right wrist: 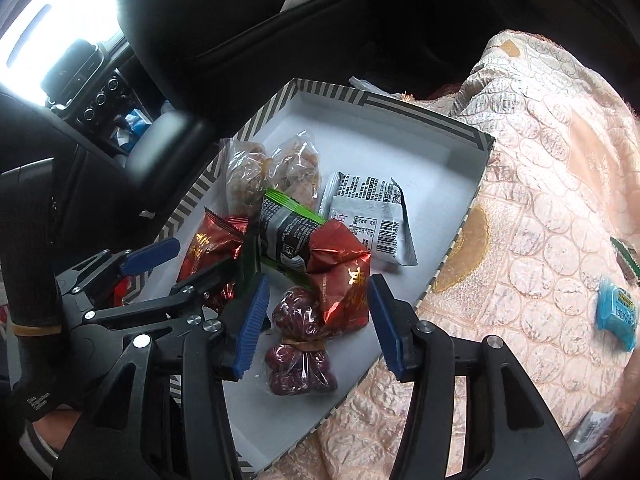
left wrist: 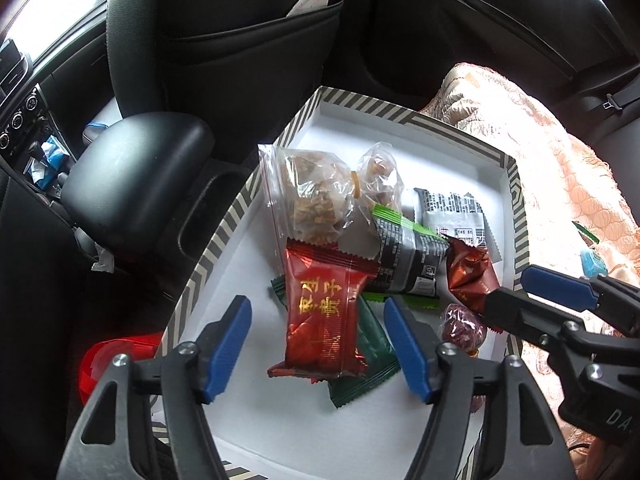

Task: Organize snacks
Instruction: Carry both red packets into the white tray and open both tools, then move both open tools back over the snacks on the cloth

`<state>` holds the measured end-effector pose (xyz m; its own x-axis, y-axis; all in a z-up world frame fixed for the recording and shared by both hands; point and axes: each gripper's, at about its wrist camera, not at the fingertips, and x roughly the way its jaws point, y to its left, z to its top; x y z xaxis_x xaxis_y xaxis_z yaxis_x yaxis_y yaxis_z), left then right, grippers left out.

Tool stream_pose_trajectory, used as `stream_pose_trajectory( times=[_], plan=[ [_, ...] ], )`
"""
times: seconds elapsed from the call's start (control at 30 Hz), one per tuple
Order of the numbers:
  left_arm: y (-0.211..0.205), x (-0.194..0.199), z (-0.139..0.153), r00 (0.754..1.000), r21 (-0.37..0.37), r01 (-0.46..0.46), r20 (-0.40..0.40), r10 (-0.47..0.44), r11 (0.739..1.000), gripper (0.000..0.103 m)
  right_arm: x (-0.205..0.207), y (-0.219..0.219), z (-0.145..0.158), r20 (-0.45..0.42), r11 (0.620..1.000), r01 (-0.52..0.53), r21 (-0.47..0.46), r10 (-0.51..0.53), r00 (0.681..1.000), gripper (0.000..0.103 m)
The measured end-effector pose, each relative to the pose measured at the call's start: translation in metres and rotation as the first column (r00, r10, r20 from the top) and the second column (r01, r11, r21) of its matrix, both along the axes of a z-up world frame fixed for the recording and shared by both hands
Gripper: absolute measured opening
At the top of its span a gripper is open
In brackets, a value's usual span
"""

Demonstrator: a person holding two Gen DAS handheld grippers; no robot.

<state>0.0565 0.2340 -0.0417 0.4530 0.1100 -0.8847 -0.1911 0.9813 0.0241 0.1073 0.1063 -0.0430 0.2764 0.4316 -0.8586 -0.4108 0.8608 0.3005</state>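
Observation:
A shallow box with a striped rim [left wrist: 224,240] [right wrist: 460,240] and a white floor holds the snacks. My left gripper [left wrist: 320,344] stands open above a red packet with gold characters [left wrist: 320,308] that lies on a green packet [left wrist: 372,348]; its pads do not touch either one. My right gripper [right wrist: 318,328] is open over a tied bag of red dates [right wrist: 300,344] and a second red packet [right wrist: 344,280]. Farther back lie a black-and-green packet [left wrist: 404,256], a white packet [right wrist: 368,216] and clear bags of brown snacks [left wrist: 316,192]. Each gripper shows in the other's view, the right gripper [left wrist: 520,300] and the left gripper [right wrist: 180,268].
The box rests on a peach quilted blanket [right wrist: 540,200], where a blue packet [right wrist: 616,312] and a green packet [right wrist: 626,256] lie outside it. A black seat back [left wrist: 240,20] rises behind, a console armrest [left wrist: 136,172] stands left, and a red plastic thing [left wrist: 112,356] sits beside the box.

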Motion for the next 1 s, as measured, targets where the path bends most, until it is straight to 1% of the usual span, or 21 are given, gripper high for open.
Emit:
stream_pose_trajectory(
  times=[0.1,0.27,0.43,0.53,0.6,0.77,0.87,1.0],
  plan=[
    [-0.003,-0.001,0.003,1.0,0.007,0.003,0.004,-0.003,1.0,0.074,-0.003,-0.005,0.005,0.013,1.0,0.016,0.003,-0.016,1.0,0.051],
    [-0.011,-0.002,0.008,1.0,-0.002,0.012,0.017,-0.012,1.0,0.077,-0.007,-0.012,0.01,0.039,0.999,0.032,-0.01,-0.031,0.999,0.051],
    [-0.026,-0.001,0.013,0.999,-0.006,0.042,0.02,-0.041,0.999,0.08,-0.01,-0.026,0.011,0.034,0.998,0.058,-0.008,-0.058,0.998,0.051],
    [-0.037,0.0,0.014,0.998,-0.017,0.063,0.014,-0.062,0.998,0.083,-0.013,-0.04,0.012,0.033,0.996,0.085,-0.007,-0.084,0.996,0.051],
    [-0.044,0.0,0.015,0.997,-0.016,0.077,0.015,-0.077,0.997,0.084,-0.014,-0.049,0.012,0.027,0.995,0.103,-0.005,-0.103,0.994,0.051],
    [-0.07,0.001,0.02,0.992,-0.034,0.127,0.021,-0.126,0.991,0.084,-0.018,-0.074,0.014,0.033,0.989,0.144,-0.023,-0.143,0.989,0.051],
    [-0.089,0.001,0.023,0.983,-0.044,0.179,0.033,-0.178,0.983,0.084,-0.025,-0.094,0.016,0.042,0.984,0.173,-0.039,-0.171,0.984,0.051],
    [-0.114,0.006,0.025,0.972,-0.056,0.233,0.026,-0.232,0.971,0.085,-0.032,-0.128,0.016,0.046,0.973,0.225,-0.052,-0.223,0.974,0.051]
  ],
)
